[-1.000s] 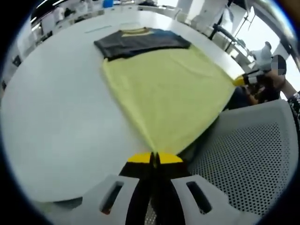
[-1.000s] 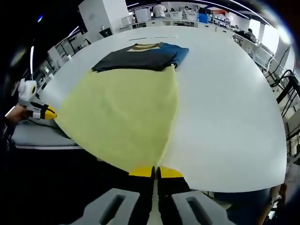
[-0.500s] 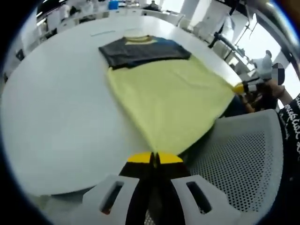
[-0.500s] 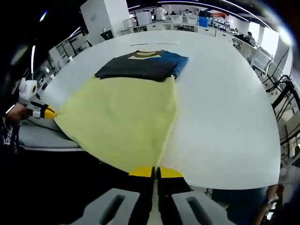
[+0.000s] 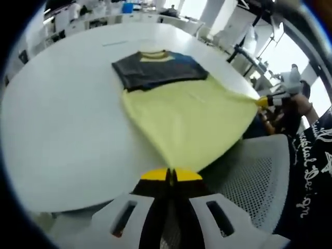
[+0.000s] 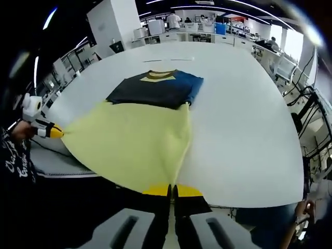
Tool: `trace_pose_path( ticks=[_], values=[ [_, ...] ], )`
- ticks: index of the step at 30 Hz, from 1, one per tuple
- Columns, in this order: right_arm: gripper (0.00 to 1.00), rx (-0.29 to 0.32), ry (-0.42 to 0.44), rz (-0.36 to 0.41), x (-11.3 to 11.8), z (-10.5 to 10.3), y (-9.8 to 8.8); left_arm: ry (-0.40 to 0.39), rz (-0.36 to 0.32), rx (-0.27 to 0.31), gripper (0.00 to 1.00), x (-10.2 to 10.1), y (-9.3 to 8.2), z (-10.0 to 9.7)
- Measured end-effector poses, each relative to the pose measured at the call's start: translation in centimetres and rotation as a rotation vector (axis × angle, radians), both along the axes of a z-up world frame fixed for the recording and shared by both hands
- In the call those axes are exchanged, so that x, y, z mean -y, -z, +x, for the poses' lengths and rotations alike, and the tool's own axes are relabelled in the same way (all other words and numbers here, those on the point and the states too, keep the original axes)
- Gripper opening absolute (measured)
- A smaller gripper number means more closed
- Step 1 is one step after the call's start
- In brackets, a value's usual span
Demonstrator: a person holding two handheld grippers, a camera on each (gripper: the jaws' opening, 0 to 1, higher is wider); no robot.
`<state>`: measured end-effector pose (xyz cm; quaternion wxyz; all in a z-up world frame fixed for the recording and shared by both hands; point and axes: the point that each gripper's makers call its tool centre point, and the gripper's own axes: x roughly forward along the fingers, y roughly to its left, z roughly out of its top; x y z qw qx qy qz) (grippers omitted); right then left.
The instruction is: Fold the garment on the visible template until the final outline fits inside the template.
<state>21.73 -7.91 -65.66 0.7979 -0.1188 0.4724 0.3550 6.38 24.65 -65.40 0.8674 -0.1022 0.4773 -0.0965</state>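
I had my left gripper (image 5: 171, 175) and right gripper (image 6: 171, 191) each clamped shut on a hem corner of the yellow garment (image 6: 132, 148), pulled taut off the white table (image 6: 244, 129) edge, its dark upper part (image 6: 155, 89) lying flat, presumably to smooth it for folding.

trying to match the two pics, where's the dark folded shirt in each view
Left gripper view: the dark shirt lies above centre, at the far end of the yellow cloth.
Right gripper view: the dark shirt lies above centre, slightly left, again past the yellow cloth.
Shared landmark: the yellow collar band on the shirt's far edge.
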Motion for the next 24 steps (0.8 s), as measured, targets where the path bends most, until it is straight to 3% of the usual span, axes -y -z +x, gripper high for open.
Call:
trace_pose_path(
  ticks=[11, 24],
  values=[
    [0.00, 0.072, -0.033, 0.007, -0.9, 1.7, -2.9, 0.004, 0.014, 0.073, 0.00, -1.2, -3.6, 2.3],
    [0.00, 0.144, -0.074, 0.012, -2.8, 3.8, -5.6, -0.013, 0.026, 0.128, 0.00, -2.4, -5.4, 4.9]
  ],
)
